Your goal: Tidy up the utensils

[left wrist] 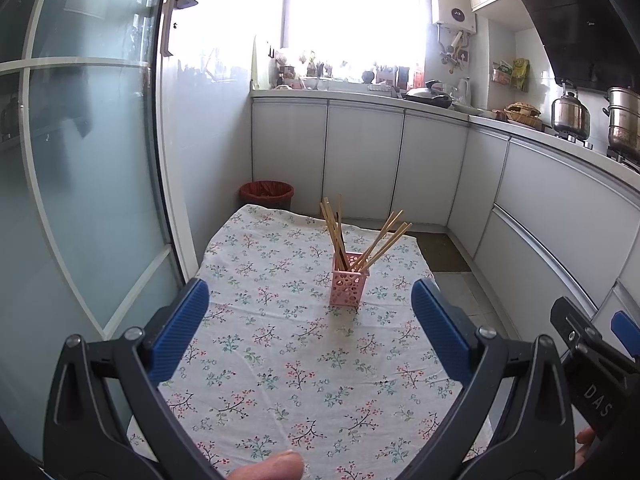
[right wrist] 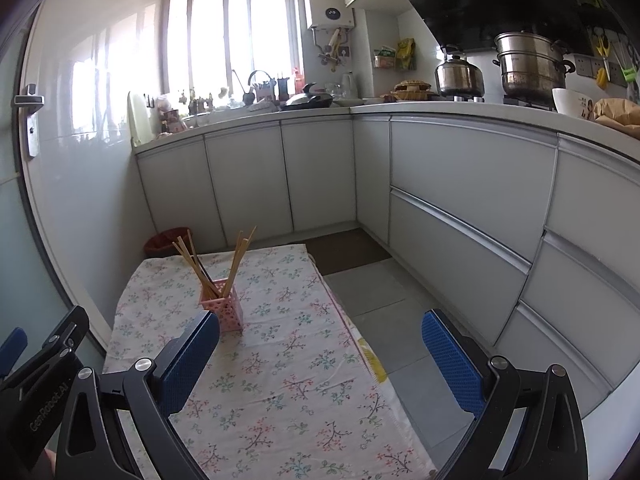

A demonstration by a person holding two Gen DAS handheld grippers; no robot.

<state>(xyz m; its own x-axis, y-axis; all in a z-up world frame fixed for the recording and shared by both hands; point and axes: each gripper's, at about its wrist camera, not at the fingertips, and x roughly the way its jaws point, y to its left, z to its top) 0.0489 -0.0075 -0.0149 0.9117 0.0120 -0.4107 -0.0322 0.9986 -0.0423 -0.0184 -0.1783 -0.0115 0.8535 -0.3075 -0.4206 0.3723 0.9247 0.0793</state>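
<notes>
— So where do the chopsticks (left wrist: pixel 362 236) lie?
— Upright in the pink holder (left wrist: pixel 347 280), fanned left and right, mid-cloth (left wrist: pixel 280 360), far of both tools.
— Which is nearer?
— My left gripper (left wrist: pixel 310 320) faces it squarely; my right gripper (right wrist: pixel 320 360) sits rightward. Both gape wide, empty.

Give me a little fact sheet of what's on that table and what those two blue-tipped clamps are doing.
setting: home kitchen
table cover: floral tablecloth
holder: pink perforated holder, upright on the cloth
contents: wooden chopsticks, splayed to both sides
loose utensils on cloth: none visible
left gripper: fingers apart, holding nothing
right gripper: fingers apart, holding nothing
beyond table: red bin
</notes>
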